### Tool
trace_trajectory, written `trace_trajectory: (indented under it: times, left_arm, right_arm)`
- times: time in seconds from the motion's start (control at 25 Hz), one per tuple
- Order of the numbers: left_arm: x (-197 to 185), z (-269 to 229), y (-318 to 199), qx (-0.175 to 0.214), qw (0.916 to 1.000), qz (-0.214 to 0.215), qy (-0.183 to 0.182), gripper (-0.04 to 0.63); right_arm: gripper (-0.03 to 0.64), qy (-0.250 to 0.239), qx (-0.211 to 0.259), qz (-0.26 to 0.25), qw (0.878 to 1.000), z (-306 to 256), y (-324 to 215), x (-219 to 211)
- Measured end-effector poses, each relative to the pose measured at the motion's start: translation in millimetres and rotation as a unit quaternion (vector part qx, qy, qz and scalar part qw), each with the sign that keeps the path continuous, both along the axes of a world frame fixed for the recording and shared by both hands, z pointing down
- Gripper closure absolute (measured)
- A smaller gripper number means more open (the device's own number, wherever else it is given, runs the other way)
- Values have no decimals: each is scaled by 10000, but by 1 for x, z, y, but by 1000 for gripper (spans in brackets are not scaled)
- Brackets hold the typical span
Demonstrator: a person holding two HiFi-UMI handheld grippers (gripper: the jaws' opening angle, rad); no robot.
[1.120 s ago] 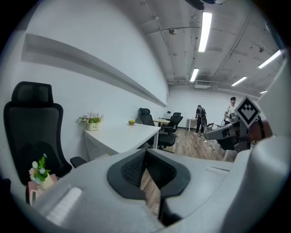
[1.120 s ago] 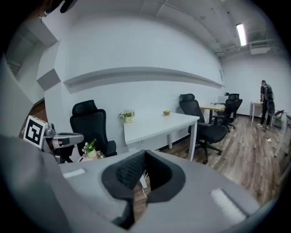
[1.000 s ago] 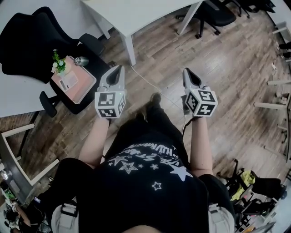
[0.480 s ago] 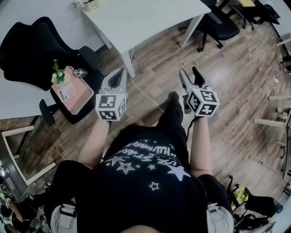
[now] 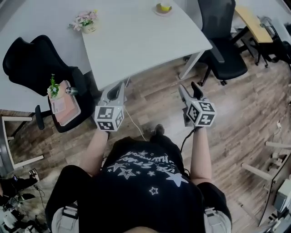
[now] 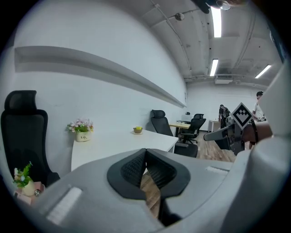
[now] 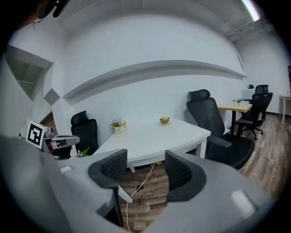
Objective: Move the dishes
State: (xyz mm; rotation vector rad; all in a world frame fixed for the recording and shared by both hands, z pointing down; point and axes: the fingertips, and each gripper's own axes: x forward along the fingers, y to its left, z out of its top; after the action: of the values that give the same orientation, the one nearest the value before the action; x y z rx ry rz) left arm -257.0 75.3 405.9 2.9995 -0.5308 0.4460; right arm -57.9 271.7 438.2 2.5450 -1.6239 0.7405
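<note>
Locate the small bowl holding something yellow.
In the head view, the bowl sits near the far edge of the white table, right of the flower pot.

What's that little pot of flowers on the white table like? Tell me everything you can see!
The flower pot is small and white, with a bit of dark print on its side that is too tiny to read. A bunch of pink and white flowers with green leaves fills the top. It stands upright at a back corner of the white table, close to the wall, with nothing else right beside it. Only the tabletop touches it.
</note>
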Motion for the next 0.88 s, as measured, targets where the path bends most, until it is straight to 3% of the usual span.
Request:
trace_trajectory:
  times: [0.2, 0.44, 0.64, 0.88]
  left_arm:
    - [63, -6, 13, 67, 9997, -241, -18, 586]
    - [92, -2, 5, 45, 9990, -438, -72, 586]
    - [106, 9, -23, -86, 9977, -667, -61, 586]
    - [154, 18, -76, -134, 9973, -724, 61, 586]
  right_arm:
    - [353, -77, -27, -355, 9993, 4, -3, 64]
    - [353, -169, -52, -733, 9972, 14, -36, 89]
    - [353, -140, -129, -883, 9959, 17, -71, 111]
    - [353, -5, -280, -925, 9953, 22, -124, 167]
